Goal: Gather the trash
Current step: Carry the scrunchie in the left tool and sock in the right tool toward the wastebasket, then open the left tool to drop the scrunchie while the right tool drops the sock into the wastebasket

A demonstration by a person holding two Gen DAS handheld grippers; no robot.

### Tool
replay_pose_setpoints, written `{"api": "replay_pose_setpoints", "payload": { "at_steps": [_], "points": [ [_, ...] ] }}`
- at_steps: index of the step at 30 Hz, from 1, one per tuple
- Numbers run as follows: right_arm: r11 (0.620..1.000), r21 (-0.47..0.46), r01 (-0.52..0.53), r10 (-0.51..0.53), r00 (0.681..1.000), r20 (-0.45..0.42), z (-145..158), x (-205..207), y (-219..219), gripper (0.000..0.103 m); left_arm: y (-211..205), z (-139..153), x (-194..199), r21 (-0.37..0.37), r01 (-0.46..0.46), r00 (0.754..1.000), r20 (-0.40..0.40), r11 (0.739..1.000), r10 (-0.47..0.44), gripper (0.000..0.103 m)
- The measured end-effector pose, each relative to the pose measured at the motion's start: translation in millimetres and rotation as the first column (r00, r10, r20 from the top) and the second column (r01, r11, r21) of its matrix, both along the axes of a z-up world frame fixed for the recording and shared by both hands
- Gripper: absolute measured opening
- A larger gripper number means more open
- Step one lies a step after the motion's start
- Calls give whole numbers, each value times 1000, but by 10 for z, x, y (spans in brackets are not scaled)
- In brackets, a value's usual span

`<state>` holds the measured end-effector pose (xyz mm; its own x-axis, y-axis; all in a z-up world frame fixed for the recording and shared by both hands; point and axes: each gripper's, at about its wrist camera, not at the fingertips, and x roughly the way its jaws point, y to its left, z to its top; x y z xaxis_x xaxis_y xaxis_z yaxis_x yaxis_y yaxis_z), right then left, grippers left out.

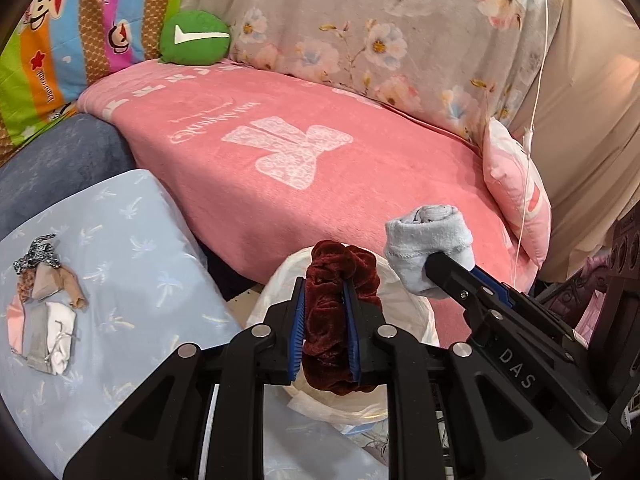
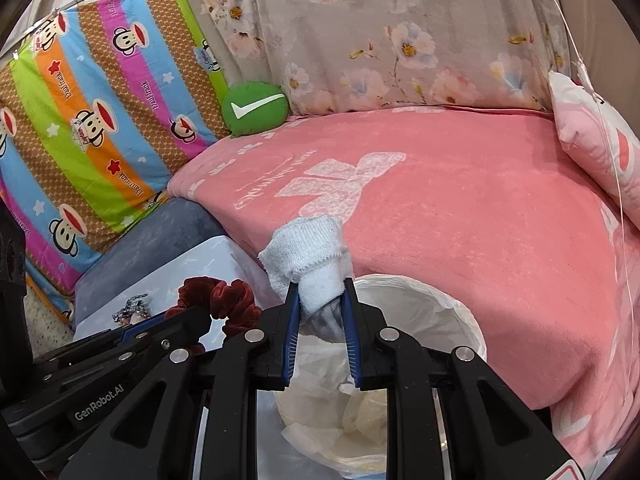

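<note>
Left gripper (image 1: 325,328) clamped on dark-red velvet scrunchie (image 1: 336,280) | right gripper (image 2: 322,334) pinching rolled pale-blue sock (image 2: 310,260) | both above white-lined bin (image 2: 440,300) | risk: fabric snagging pads, missing bin on release.

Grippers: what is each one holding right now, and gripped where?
Left gripper clamps a dark red velvet scrunchie across its bunched middle. Right gripper pinches a rolled pale sock at its lower end. Both hang over the lined bin.
</note>
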<state>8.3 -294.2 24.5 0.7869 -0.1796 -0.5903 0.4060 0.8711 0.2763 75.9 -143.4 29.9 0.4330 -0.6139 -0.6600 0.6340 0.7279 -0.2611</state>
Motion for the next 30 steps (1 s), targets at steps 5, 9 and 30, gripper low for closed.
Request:
{"api": "replay_pose_setpoints", "payload": {
  "at_steps": [5,9,30],
  "points": [
    [1000,9,23,-23,1000,-3,-42,-90,-128,23,-138,-38,-51,5,23,1000,-18,1000,-23,27],
    [999,14,38,-38,999,3,-45,-144,-178,24,-157,-41,-82,1,-7,1000,-11,1000,7,59],
    [999,-22,-41,40,999,-6,8,-154,163,33,153,-50,-96,37,-97,995,40,995,95,60]
  ]
}}
